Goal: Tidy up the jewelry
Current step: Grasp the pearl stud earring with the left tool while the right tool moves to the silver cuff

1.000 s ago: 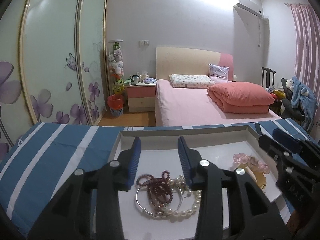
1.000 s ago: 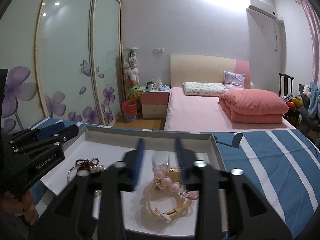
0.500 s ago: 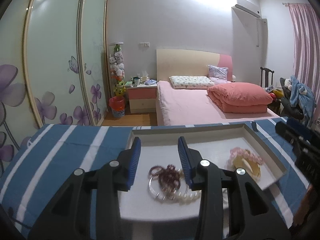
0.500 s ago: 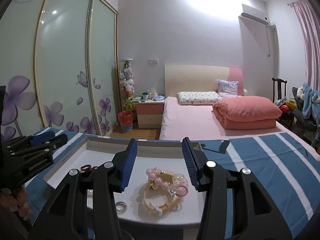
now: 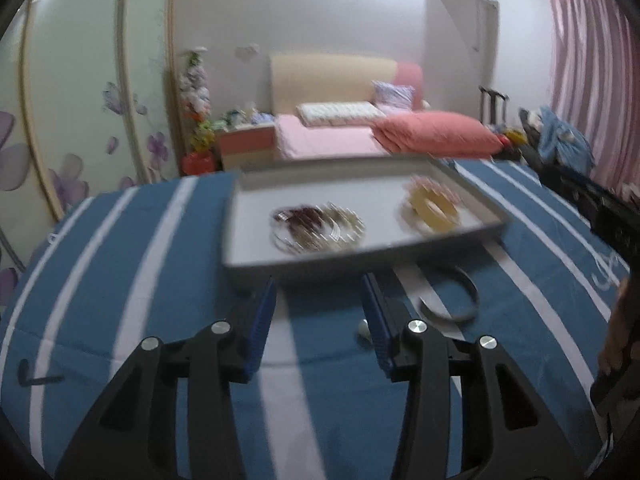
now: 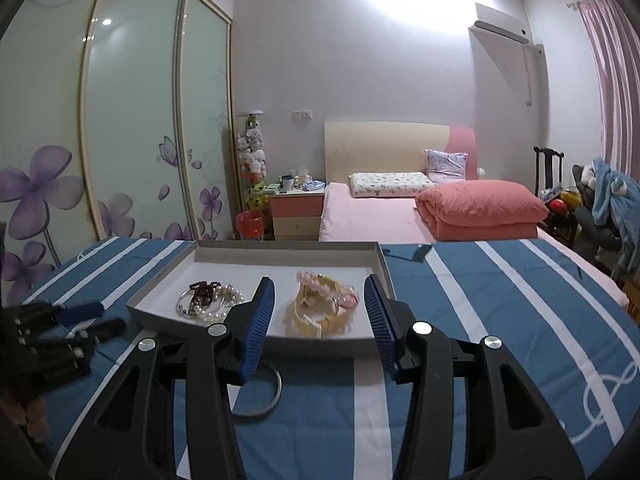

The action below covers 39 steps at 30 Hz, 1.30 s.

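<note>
Both grippers have pulled back from the tray [image 6: 256,342], jaws wide and empty. Left gripper [image 5: 318,312] should approach the bangle [image 5: 460,300] at two o'clock, low and slow.

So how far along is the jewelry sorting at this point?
Well along, it seems. Done: the tray holds a bracelet pile and a pink-and-yellow pile. In hand: nothing; the left gripper and right gripper are both open and empty. Left: a ring lies on the striped cloth outside the tray, plus a small white bit too blurred to identify.
</note>
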{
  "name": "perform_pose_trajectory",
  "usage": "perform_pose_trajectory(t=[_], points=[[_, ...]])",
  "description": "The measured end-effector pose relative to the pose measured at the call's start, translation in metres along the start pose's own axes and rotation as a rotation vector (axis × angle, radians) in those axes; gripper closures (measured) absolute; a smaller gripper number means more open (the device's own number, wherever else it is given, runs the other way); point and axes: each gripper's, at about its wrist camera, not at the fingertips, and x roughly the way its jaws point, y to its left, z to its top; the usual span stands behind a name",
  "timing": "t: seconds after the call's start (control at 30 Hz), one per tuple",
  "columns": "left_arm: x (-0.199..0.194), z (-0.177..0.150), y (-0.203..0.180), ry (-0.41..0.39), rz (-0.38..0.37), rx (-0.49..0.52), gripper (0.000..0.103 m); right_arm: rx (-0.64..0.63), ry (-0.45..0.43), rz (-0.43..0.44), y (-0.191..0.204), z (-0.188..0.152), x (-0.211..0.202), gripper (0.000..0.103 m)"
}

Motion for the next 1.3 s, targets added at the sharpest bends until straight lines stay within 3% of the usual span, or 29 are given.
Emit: perform_pose_trajectory(t=[0.2,0.43,0.5,0.57,0.77,1.03,1.13,1.3], points=[[0.032,-0.009,-0.028,0.136,-0.009,0.051,0.059,0.030,-0.006,-0.004,-0.009,-0.004,-0.004,0.055],[0.054,-0.010,-0.033,0.210,-0.003,0.027,0.062,0.044,0.001,-0.002,-0.017,-0.011,-0.006,0.054],[0.058,-0.010,-0.035,0.233,-0.001,0.031,0.071,0.049,0.009,0.001,-0.019,-0.012,-0.004,0.054],[0.061,-0.010,-0.035,0.247,0.000,0.024,0.087,0.049,0.018,0.004,-0.018,-0.014,-0.003,0.054],[0.060,-0.009,-0.025,0.248,0.017,-0.003,0.089,0.030,0.050,0.036,-0.013,-0.017,-0.003,0.051],[0.051,-0.014,0.037,0.252,0.142,-0.085,0.089,-0.059,0.201,0.166,0.005,-0.031,0.014,0.047],[0.048,-0.015,0.053,0.254,0.165,-0.106,0.089,-0.113,0.294,0.225,0.016,-0.040,0.026,0.041],[0.047,-0.017,0.060,0.254,0.168,-0.100,0.089,-0.211,0.427,0.246,0.032,-0.055,0.047,0.020]])
